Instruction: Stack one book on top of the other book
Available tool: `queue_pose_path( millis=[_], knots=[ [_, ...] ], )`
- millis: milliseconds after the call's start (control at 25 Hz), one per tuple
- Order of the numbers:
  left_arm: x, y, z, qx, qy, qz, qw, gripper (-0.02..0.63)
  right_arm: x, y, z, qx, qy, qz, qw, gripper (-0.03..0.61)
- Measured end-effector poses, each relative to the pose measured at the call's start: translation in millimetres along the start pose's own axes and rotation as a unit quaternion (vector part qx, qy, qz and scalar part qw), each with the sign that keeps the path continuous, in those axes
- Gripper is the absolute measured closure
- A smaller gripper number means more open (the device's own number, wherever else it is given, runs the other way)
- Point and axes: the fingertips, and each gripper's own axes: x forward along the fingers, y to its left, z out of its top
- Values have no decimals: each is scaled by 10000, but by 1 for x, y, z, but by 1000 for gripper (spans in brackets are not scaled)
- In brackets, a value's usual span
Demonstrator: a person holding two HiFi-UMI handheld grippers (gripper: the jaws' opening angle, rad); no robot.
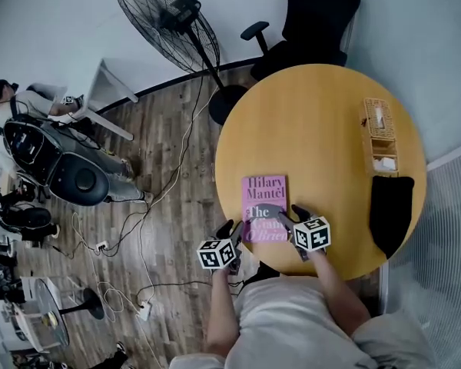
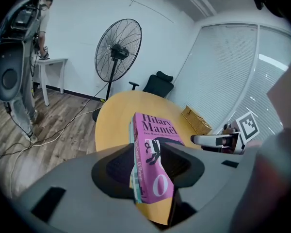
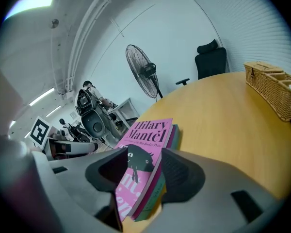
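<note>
A pink book (image 1: 264, 198) lies on top of a teal-edged book at the near edge of the round wooden table (image 1: 315, 121). My left gripper (image 1: 234, 233) is at the stack's near left corner, my right gripper (image 1: 292, 217) at its near right corner. In the left gripper view the pink book (image 2: 153, 144) and the teal book (image 2: 134, 181) under it sit between the jaws of the left gripper (image 2: 148, 166), which press on both. In the right gripper view the right gripper (image 3: 143, 174) is shut on the same pink book (image 3: 145, 154) and teal book (image 3: 174, 132).
A wicker box (image 1: 379, 129) stands at the table's right side, with a black cloth-like object (image 1: 390, 210) nearer the edge. A standing fan (image 1: 169, 21) and a black office chair (image 1: 315, 21) are beyond the table. Cables lie on the wooden floor at the left.
</note>
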Motion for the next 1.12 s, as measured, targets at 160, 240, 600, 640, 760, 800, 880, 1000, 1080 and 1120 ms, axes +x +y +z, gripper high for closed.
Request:
queue_pose_path(
  millis=[160,240,600,640,760,800,880,1000,1080,1120],
  knots=[
    [-13,-7,-5,183,-69,92,9998,428,-8,8,-9,-260,41,95,9996,357],
    [-17,-12,-7,249,-116,134,9995,428,-12,6,-13,-332,50,128,9994,357],
    [-44,-21,-10,78,-639,474,9968,428,-31,6,-15,-489,-70,337,9982,357],
    [-46,-23,-10,75,-692,512,9963,428,-34,9,-14,-551,-83,424,9975,357],
    [-52,-34,-13,16,-828,523,9952,428,-42,15,-14,-722,-146,613,9954,357],
    [-53,-38,-16,-48,-882,464,9950,428,-46,15,-15,-762,-165,632,9950,357],
    [-54,-45,-21,-158,-966,338,9946,428,-51,11,-18,-815,-205,633,9945,357],
    [-56,-51,-31,-148,-1013,351,9941,428,-60,3,-17,-865,-282,583,9941,357],
    [-56,-55,-32,-122,-1076,359,9935,428,-68,-2,-12,-907,-363,550,9937,359],
    [-56,-56,-31,-101,-1114,356,9931,428,-72,-3,-10,-939,-396,540,9933,359]
  ],
)
